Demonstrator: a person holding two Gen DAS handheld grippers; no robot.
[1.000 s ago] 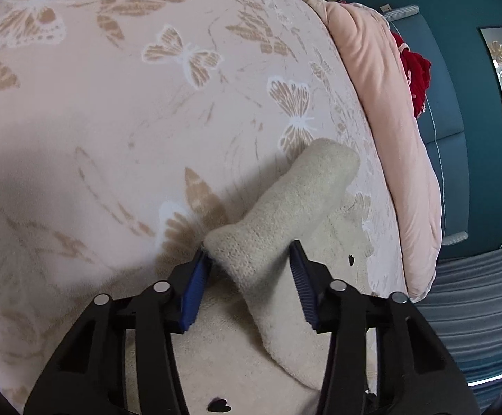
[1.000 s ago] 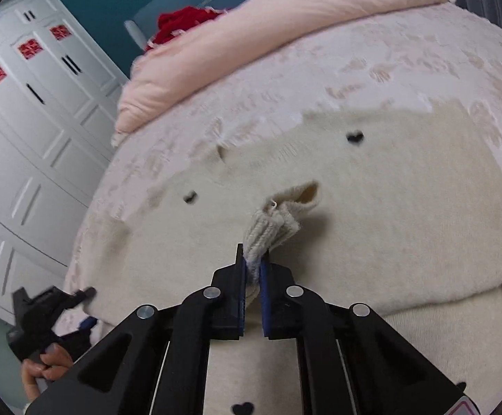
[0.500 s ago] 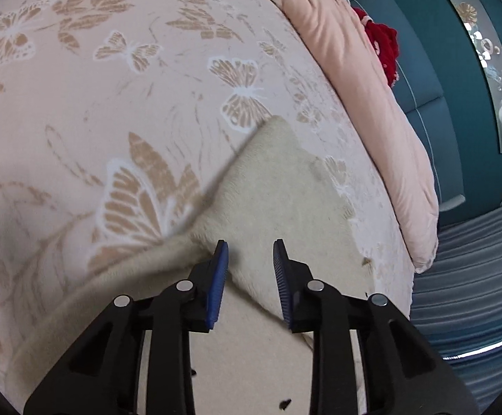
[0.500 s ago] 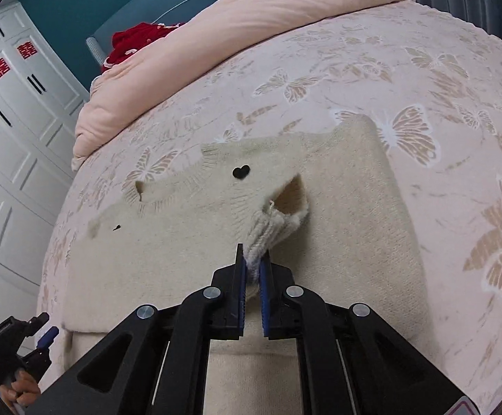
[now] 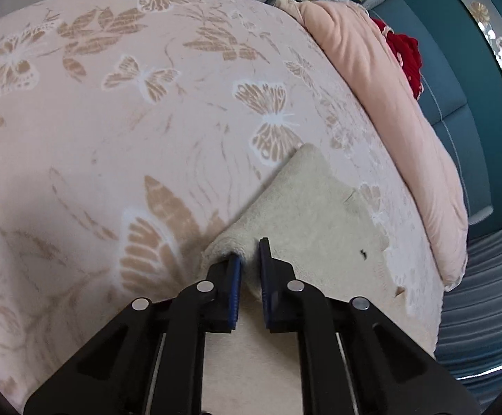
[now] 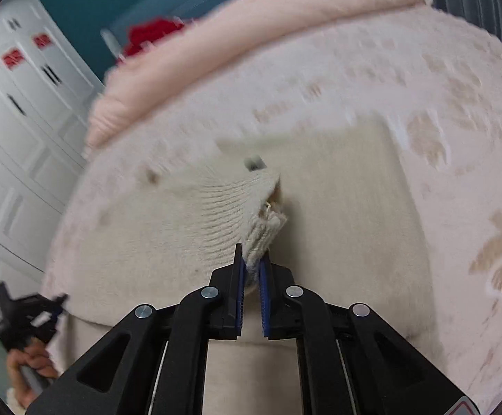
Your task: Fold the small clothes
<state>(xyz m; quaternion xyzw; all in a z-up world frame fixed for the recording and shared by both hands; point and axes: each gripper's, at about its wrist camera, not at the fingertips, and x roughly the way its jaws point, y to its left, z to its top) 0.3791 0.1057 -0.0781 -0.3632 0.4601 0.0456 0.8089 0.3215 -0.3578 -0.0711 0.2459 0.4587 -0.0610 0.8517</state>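
A small cream knitted sweater lies on a pink bedspread with butterfly prints. My left gripper is shut on a fold at the sweater's left edge. In the right wrist view the sweater lies spread out, blurred by motion. My right gripper is shut on a ribbed cuff of the sweater and holds it raised over the body of the garment. The left gripper also shows at the far lower left of that view.
A rolled pink quilt and a red cloth lie along the bed's far side. A teal headboard and wall stand behind. White wardrobe doors are to the left in the right wrist view.
My left gripper has closed from wide open onto the sweater's edge. My right gripper, still shut on the cuff, has carried it across the garment, and its view is now blurred.
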